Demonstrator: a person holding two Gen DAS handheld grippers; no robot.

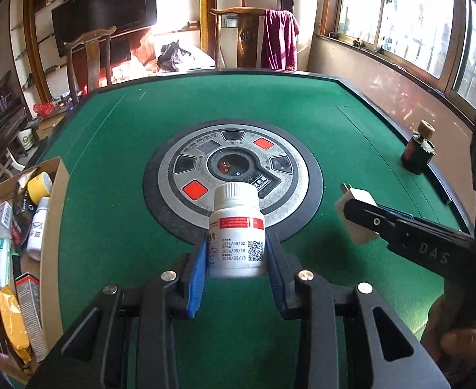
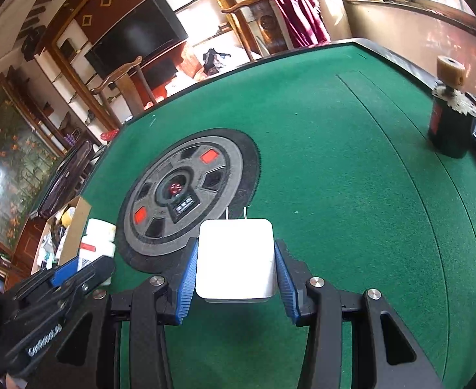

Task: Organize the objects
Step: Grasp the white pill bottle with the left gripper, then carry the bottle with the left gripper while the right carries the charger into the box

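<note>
My left gripper (image 1: pixel 237 253) is shut on a white pill bottle (image 1: pixel 237 227) with a red label band, held upright above the green felt table (image 1: pixel 108 194). The same white pill bottle (image 2: pixel 96 240) and left gripper (image 2: pixel 85 269) show at the lower left of the right wrist view. My right gripper (image 2: pixel 236 262) is shut on a white plug adapter (image 2: pixel 236 256), prongs pointing away. That white plug adapter (image 1: pixel 356 217) and right gripper (image 1: pixel 364 217) appear at the right of the left wrist view. A cardboard box (image 1: pixel 54 201) with several packets and bottles sits at the table's left edge.
A round grey control panel (image 1: pixel 233 168) with red buttons and dice sits in the table's middle. A dark bottle with a cork top (image 1: pixel 418 152) stands by the right rim. Wooden chairs (image 1: pixel 88 61), one draped with a maroon cloth, stand beyond the far edge.
</note>
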